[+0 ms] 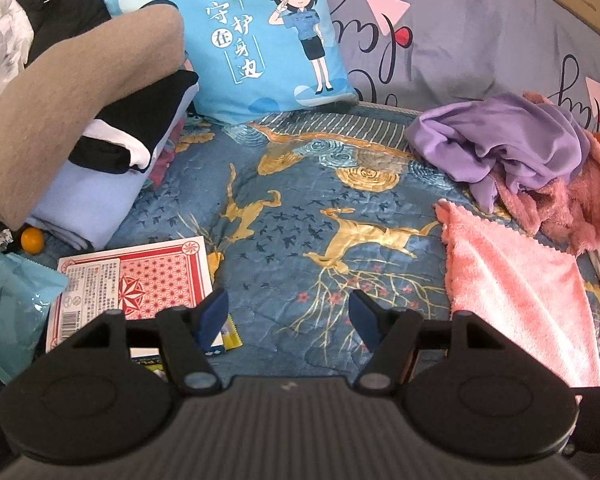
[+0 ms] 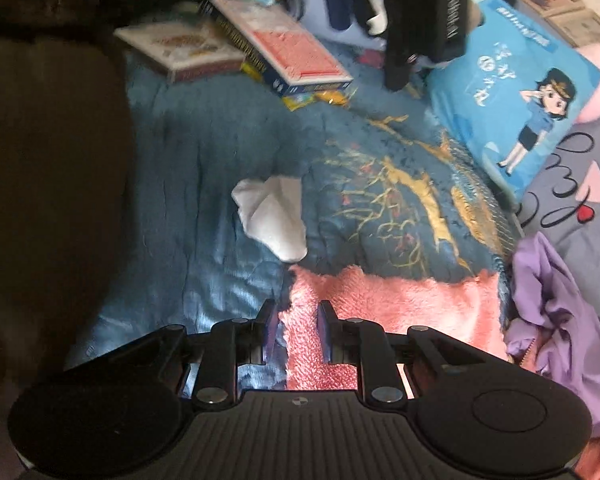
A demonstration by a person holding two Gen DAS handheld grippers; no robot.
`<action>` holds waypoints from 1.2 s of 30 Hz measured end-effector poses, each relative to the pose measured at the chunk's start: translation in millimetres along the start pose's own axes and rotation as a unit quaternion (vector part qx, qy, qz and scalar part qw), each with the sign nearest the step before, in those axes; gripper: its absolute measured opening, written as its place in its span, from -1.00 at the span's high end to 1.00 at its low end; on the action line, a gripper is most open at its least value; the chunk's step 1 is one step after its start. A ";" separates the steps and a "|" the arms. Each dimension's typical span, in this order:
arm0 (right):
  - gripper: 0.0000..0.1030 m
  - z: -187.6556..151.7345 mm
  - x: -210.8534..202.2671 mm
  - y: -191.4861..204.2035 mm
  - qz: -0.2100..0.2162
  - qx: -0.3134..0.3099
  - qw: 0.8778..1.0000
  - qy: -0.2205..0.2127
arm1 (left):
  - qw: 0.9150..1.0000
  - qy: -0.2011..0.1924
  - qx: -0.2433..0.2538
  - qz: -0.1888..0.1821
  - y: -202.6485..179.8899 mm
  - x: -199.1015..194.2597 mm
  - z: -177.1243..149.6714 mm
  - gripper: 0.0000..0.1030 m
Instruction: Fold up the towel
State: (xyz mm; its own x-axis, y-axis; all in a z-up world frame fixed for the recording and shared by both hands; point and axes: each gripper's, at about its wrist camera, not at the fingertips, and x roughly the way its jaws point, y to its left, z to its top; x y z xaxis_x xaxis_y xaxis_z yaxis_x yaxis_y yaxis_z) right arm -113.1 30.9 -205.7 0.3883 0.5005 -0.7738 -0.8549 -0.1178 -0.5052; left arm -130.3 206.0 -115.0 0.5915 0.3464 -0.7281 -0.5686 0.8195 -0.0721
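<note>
Item: pink towel [image 2: 380,308], flat on the bed quilt [image 2: 204,184], near edge under the right hand-held gripper [image 2: 298,326]. Right jaws narrowly parted, straddling the towel's corner, empty; pinch that corner fully before lifting. Left hand-held gripper [image 1: 288,314] wide, empty, beside the towel.

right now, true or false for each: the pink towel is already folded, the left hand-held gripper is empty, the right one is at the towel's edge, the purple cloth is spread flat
1. The pink towel is already folded: false. It lies spread open on the blue bedspread.
2. The left hand-held gripper is empty: true. Its jaws stand open over the bedspread.
3. The right hand-held gripper is at the towel's edge: true. Its jaws stand open at the towel's corner.
4. The purple cloth is spread flat: false. It is crumpled in a heap beside the towel.
</note>
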 end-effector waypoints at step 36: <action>0.38 -37.5 -57.6 -70.7 0.105 0.380 0.917 -0.060 | 1.000 0.000 0.019 -0.004 -5.6 -0.1 -2.9 -0.45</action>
State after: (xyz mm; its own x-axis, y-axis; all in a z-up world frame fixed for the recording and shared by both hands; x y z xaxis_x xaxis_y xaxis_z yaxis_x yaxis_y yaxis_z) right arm -62.1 -21.8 -139.7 0.1862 0.6317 -0.7525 -0.9171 0.3865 0.0975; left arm -128.8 200.1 -116.5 0.5955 0.3394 -0.7282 -0.5415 0.8391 -0.0518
